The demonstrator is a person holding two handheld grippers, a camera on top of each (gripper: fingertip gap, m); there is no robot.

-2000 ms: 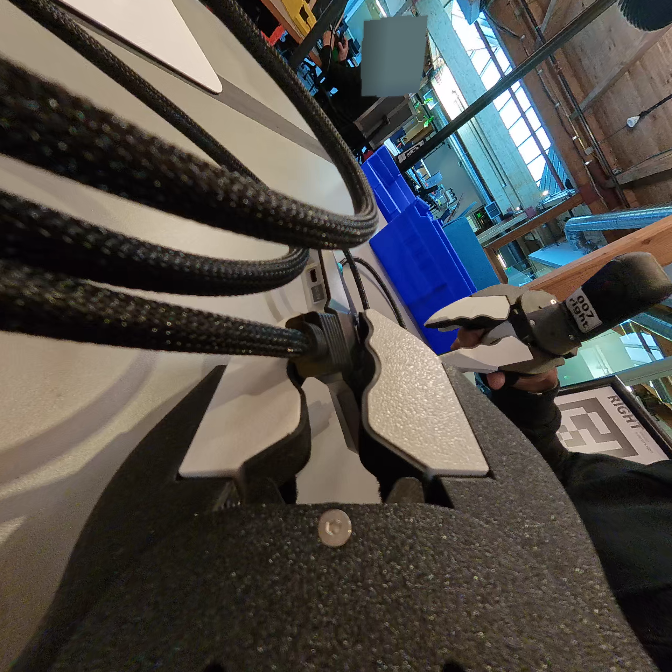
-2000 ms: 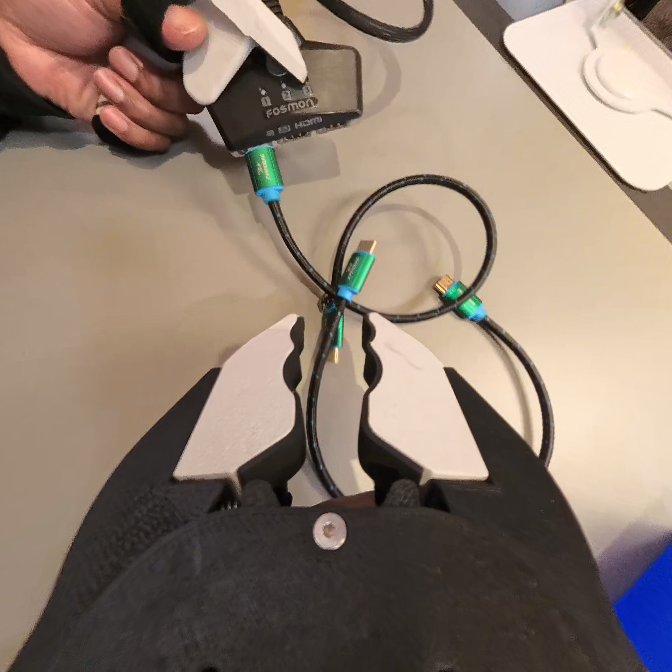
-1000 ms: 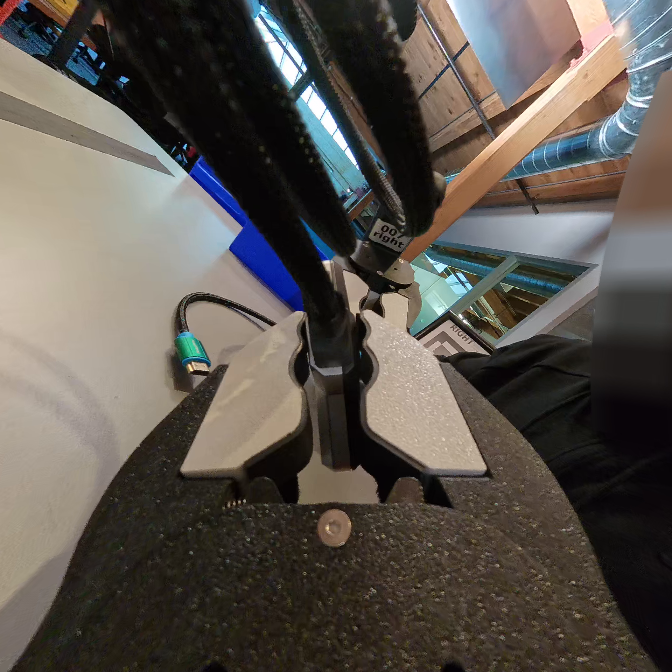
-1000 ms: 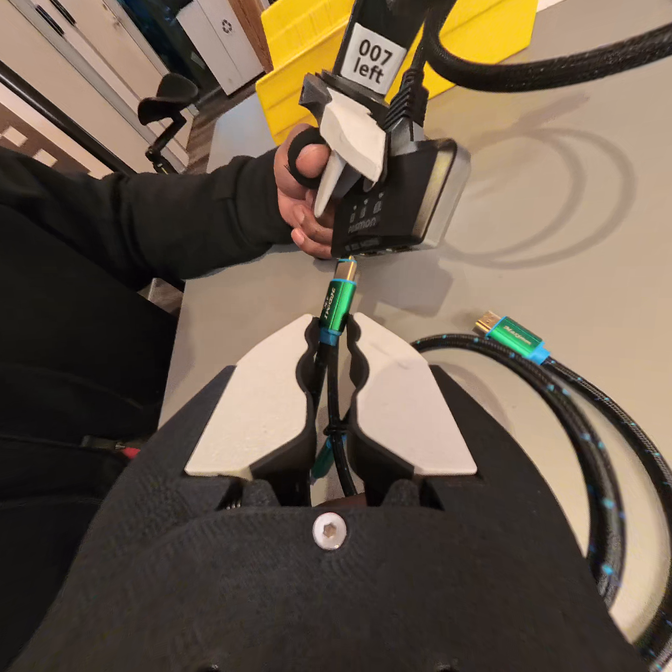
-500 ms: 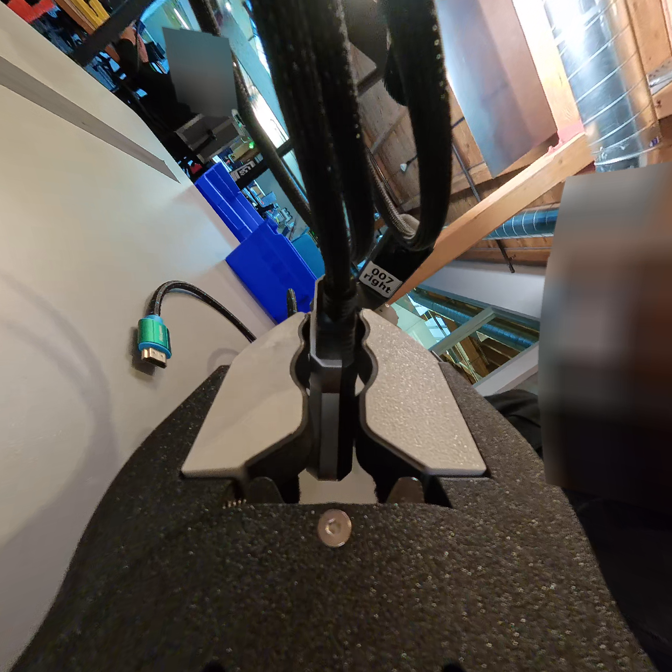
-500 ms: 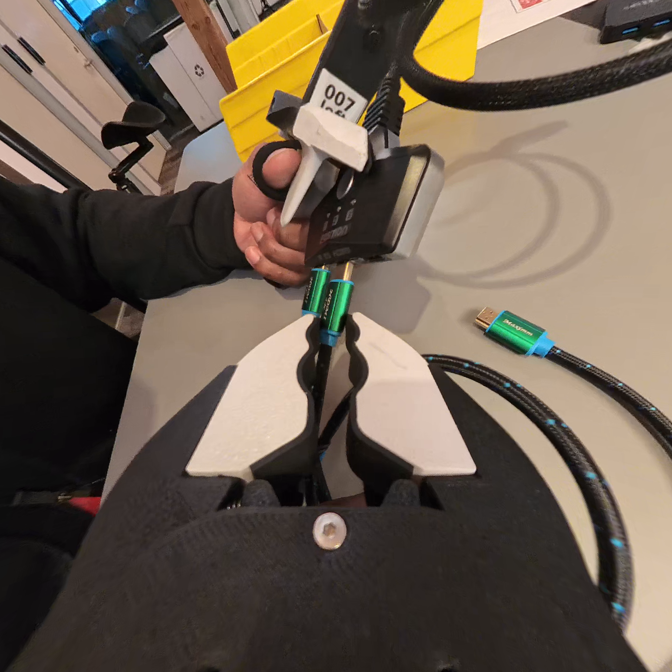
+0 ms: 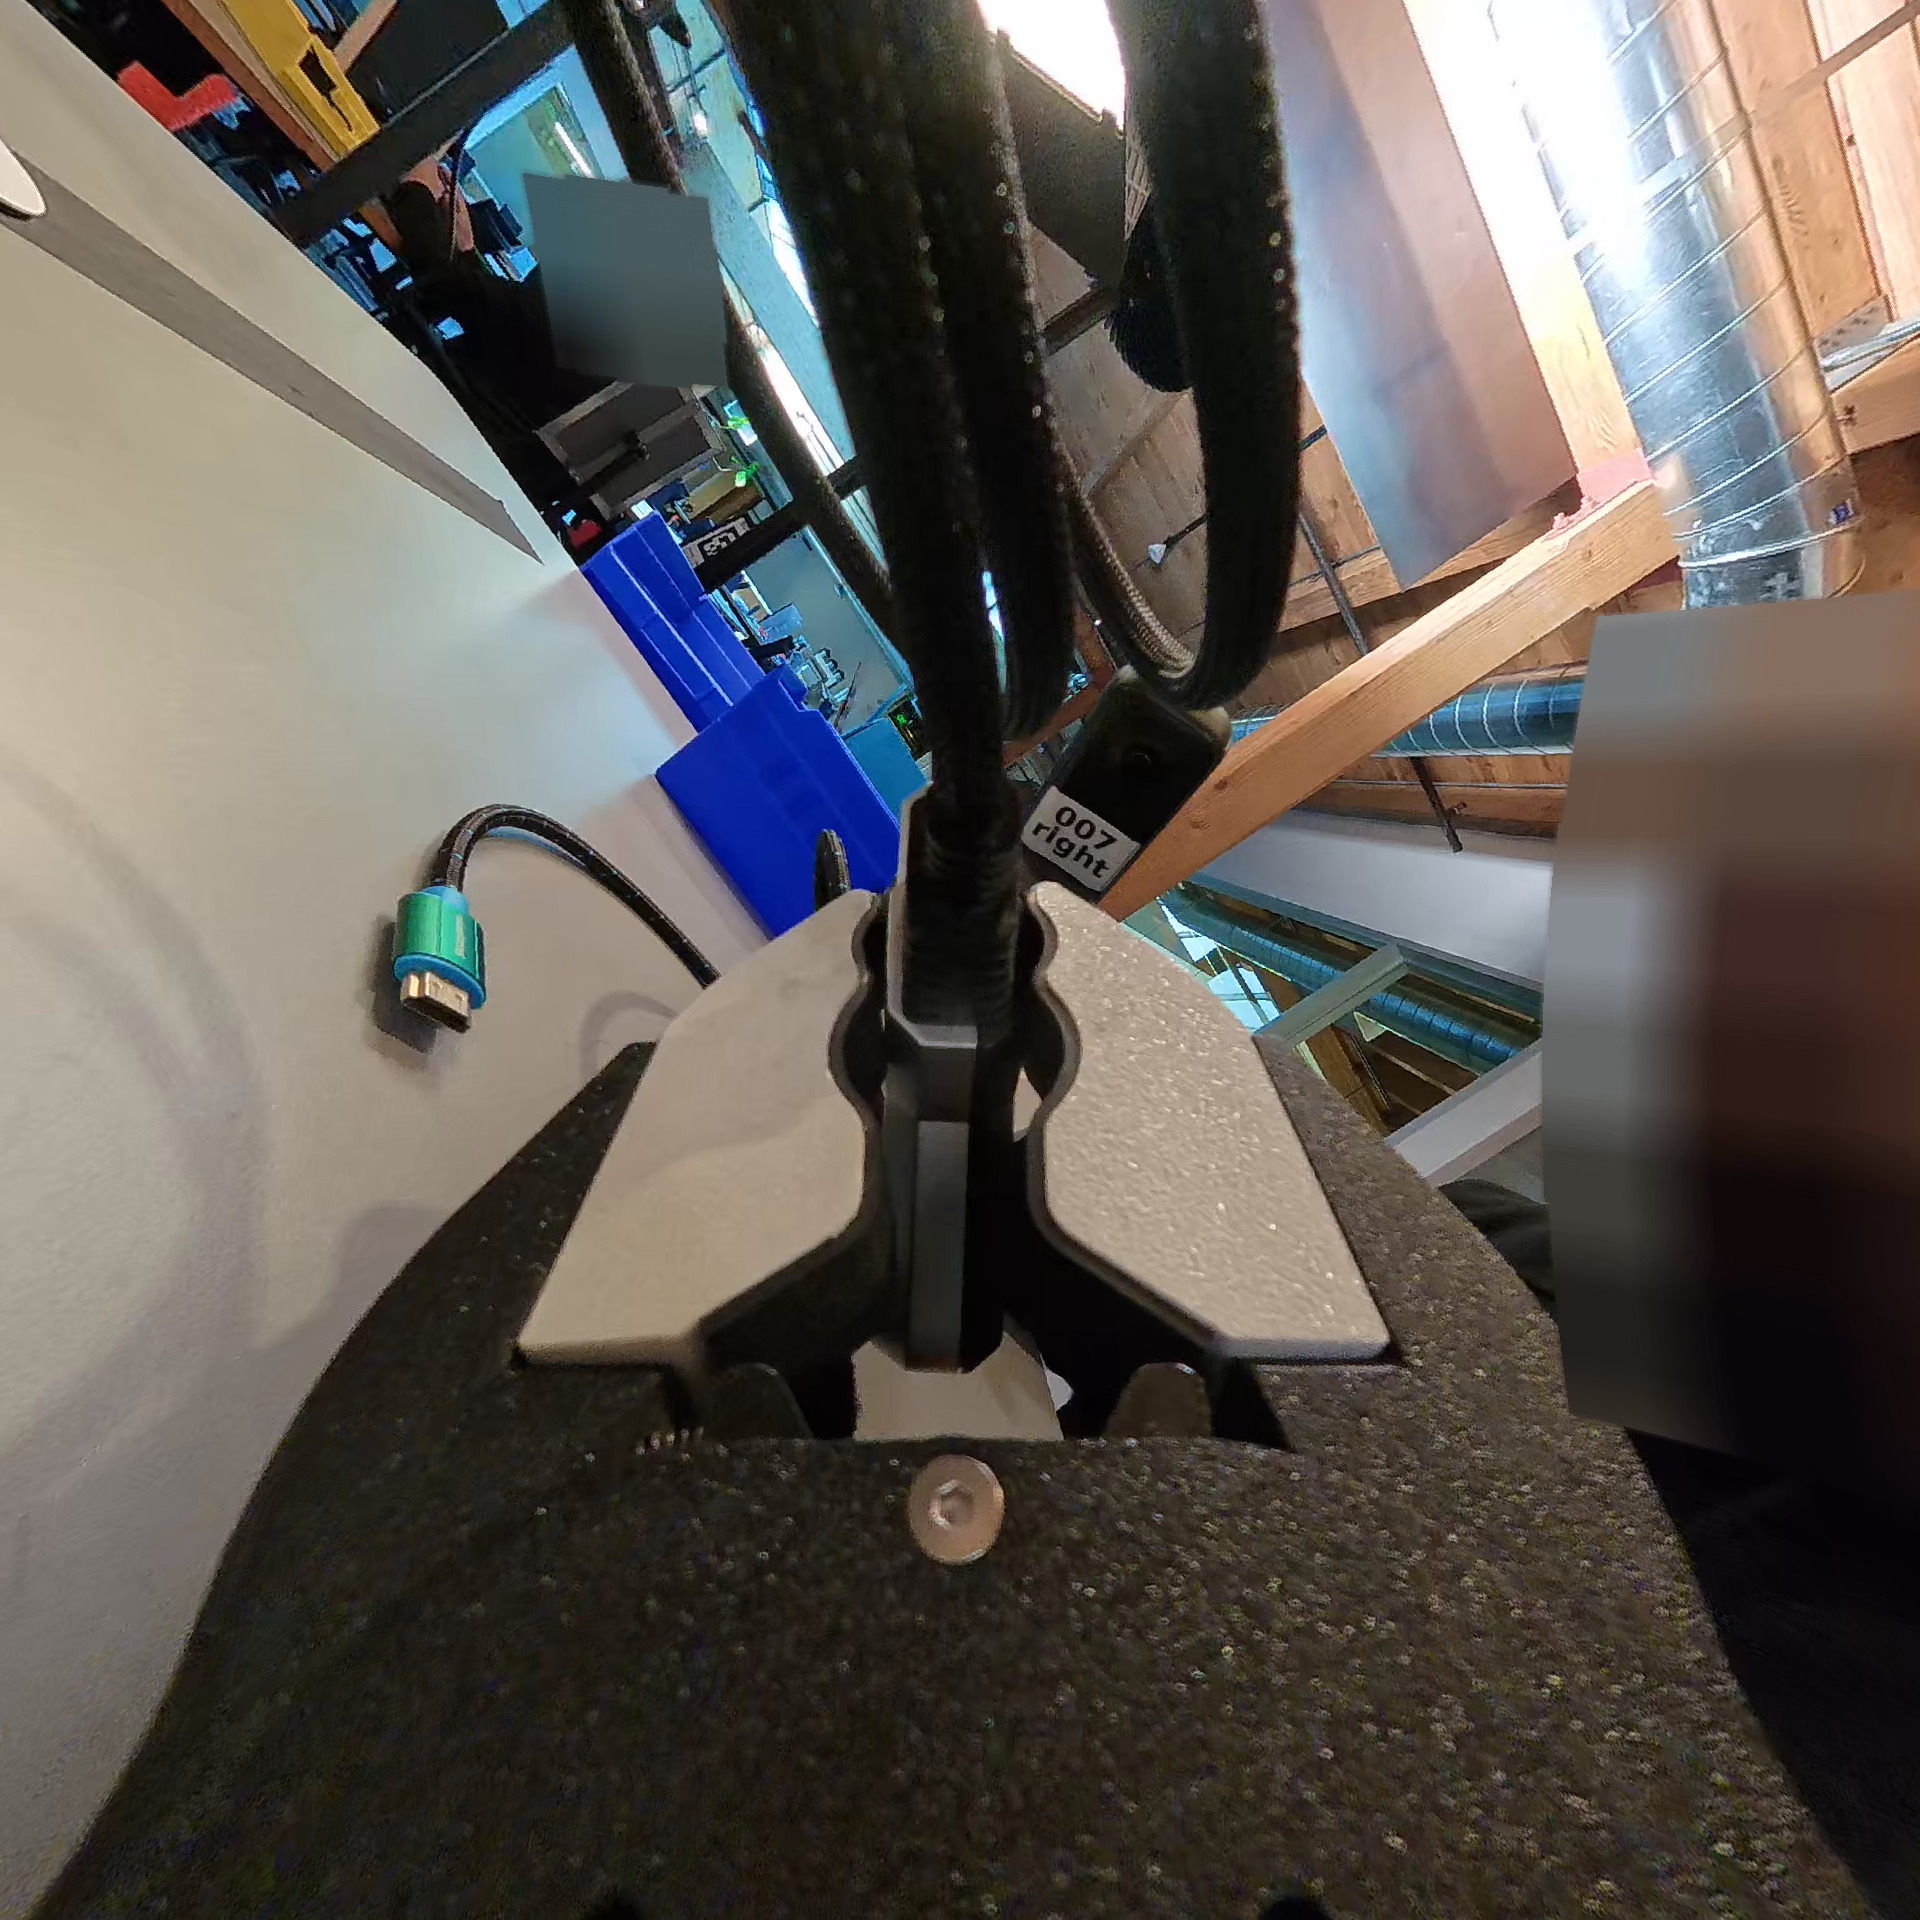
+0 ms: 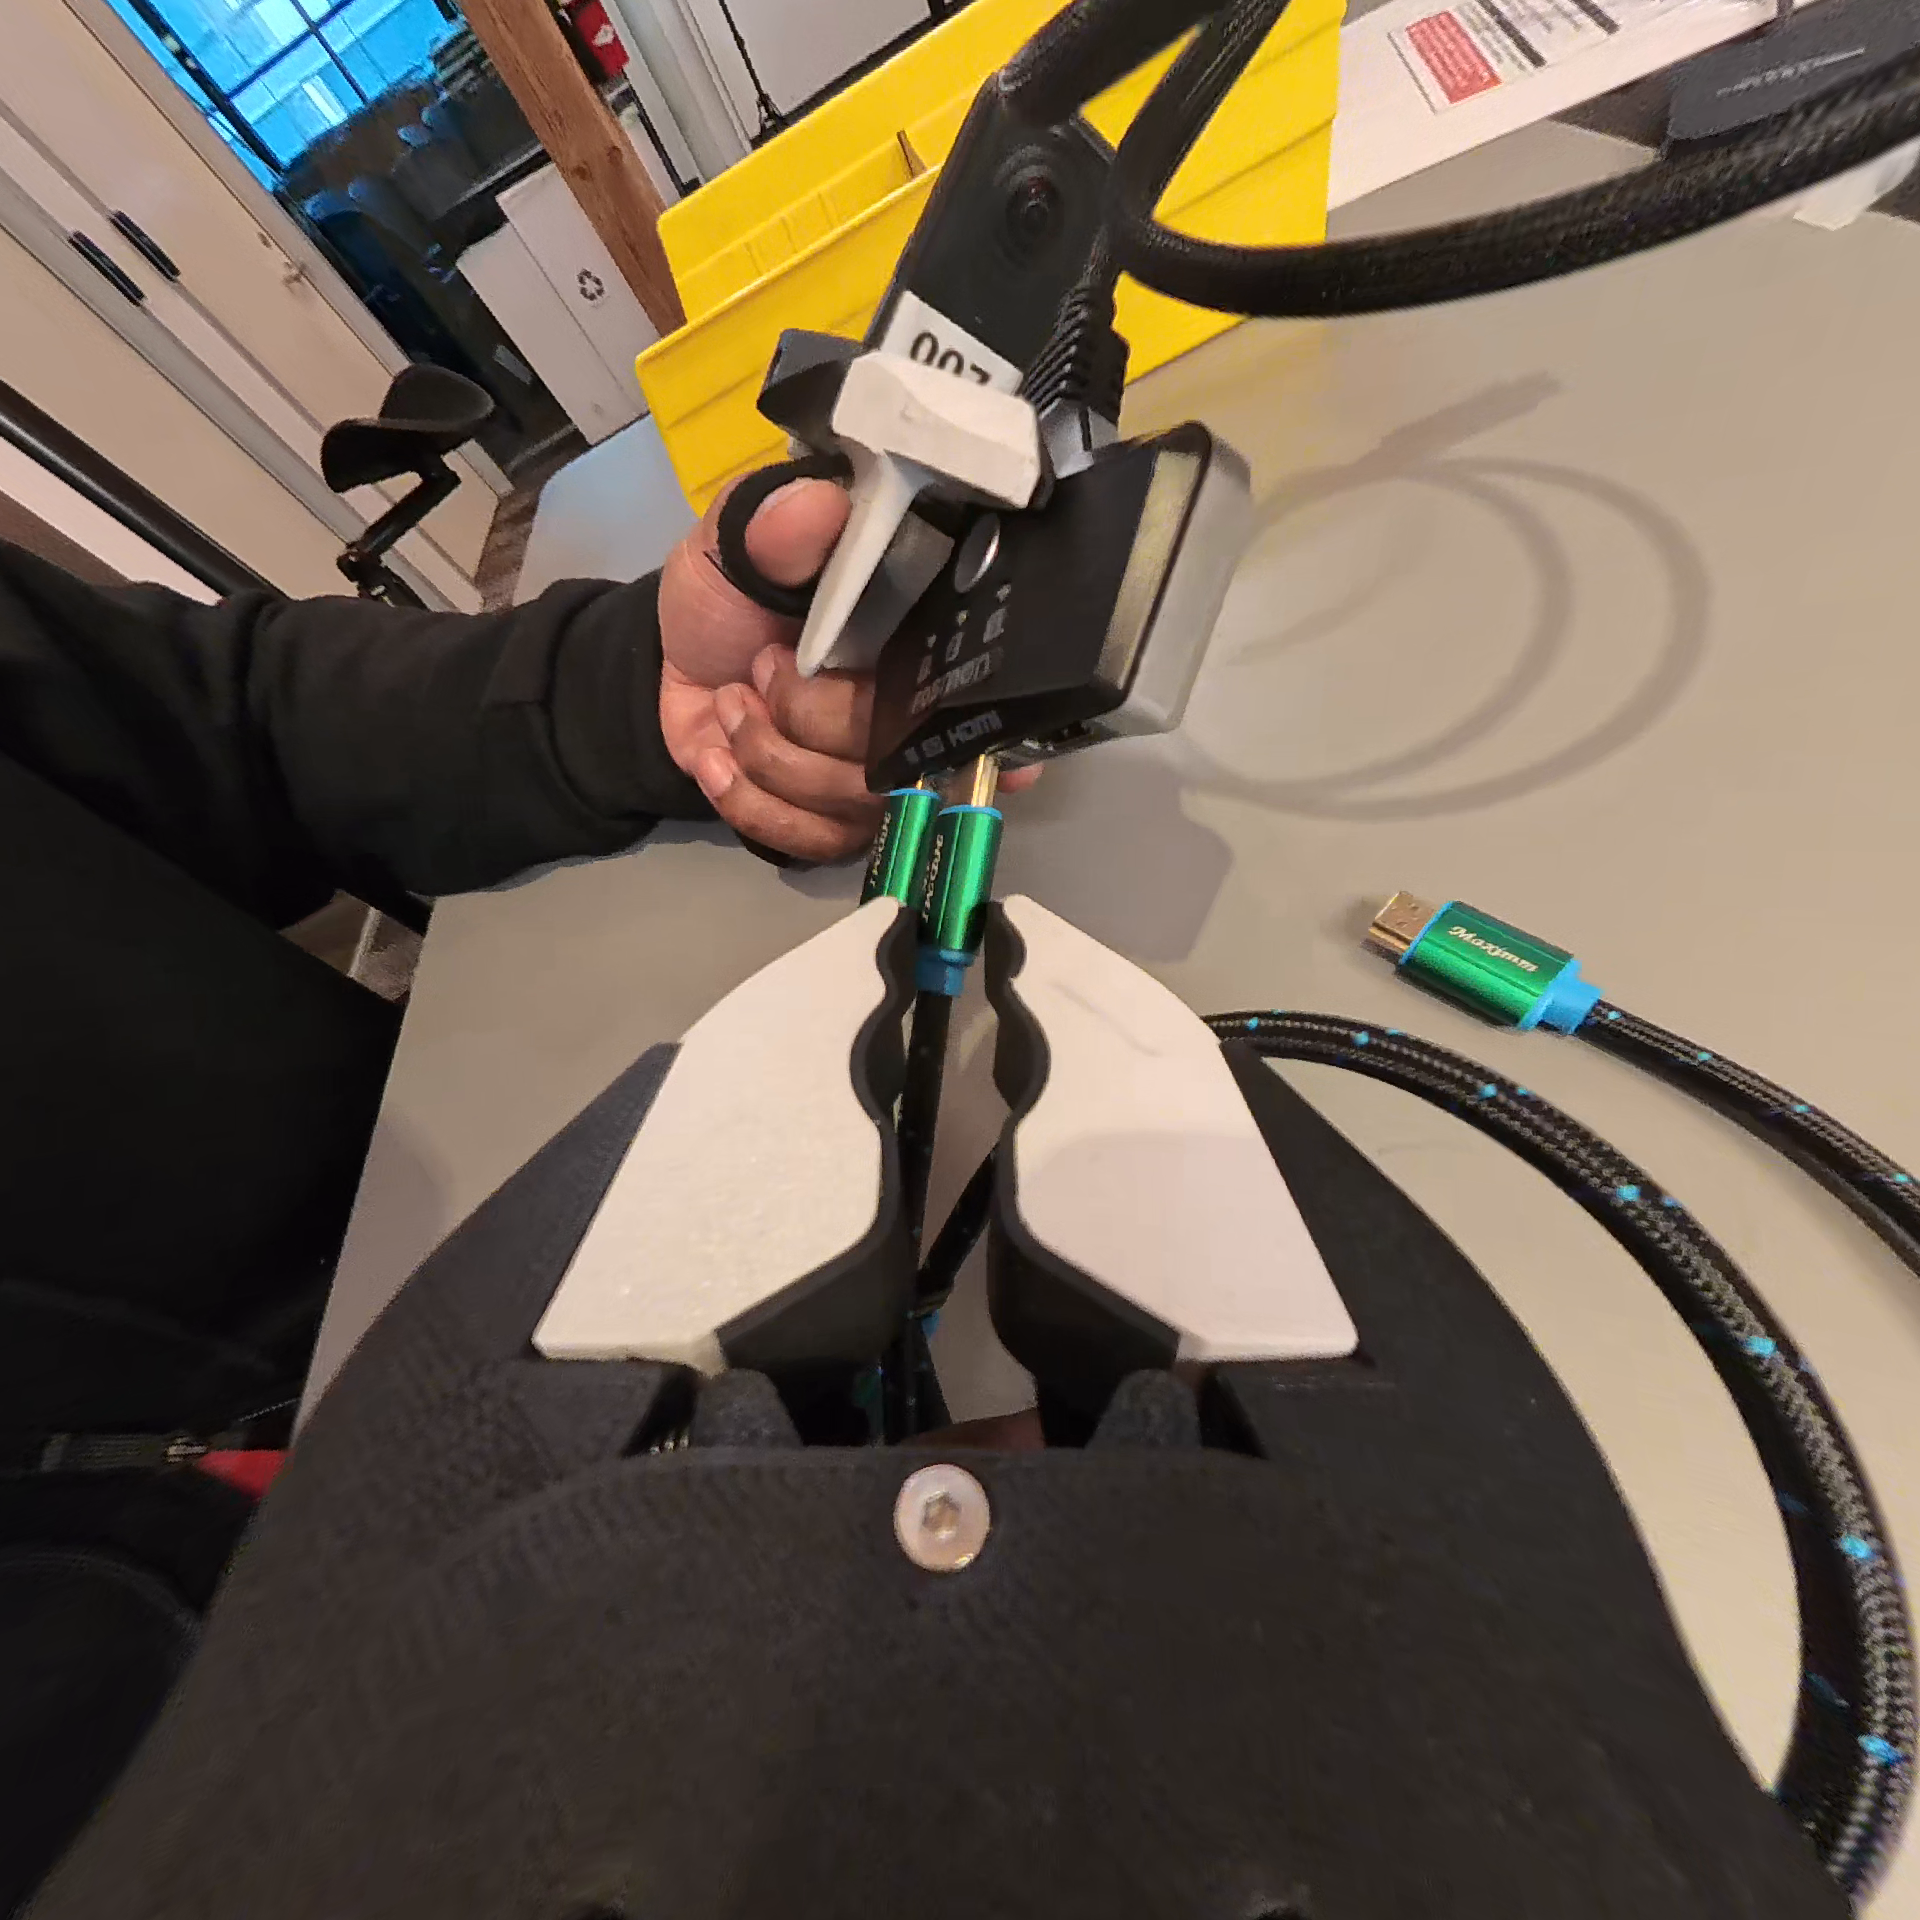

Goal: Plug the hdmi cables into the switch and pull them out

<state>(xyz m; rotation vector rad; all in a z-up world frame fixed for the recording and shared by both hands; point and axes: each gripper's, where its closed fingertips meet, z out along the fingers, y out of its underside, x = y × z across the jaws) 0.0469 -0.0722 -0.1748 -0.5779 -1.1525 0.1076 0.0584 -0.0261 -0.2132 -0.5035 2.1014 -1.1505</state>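
Note:
My left gripper [image 7: 948, 935] is shut on the black HDMI switch [image 7: 940, 1122], seen edge-on between its fingers and held up off the table. In the right wrist view the switch [image 8: 1049, 613] hangs in the far left gripper [image 8: 914, 499] with its ports facing me. One green HDMI plug [image 8: 896, 842] sits in a port. My right gripper [image 8: 943, 925] is shut on the cable just behind a second green plug [image 8: 961, 868], whose gold tip is at the port beside it. A third green plug [image 8: 1475, 961] lies loose on the grey table [image 8: 1558, 623], and also shows in the left wrist view [image 7: 442, 951].
A yellow bin [image 8: 935, 197] stands at the table's far edge, with papers and a dark device [image 8: 1787, 78] at the far right. Blue bins [image 7: 769, 769] stand past the table in the left wrist view. A thick black braided cable [image 8: 1455, 239] loops from the switch. A person's hand [image 8: 748, 707] holds the left gripper. One gripper's finger ends stand about 6 centimetres off the other's.
My right gripper has brought the second plug up to the switch, so that its tip now meets the port beside the plugged one. The left gripper has tilted the switch slightly.

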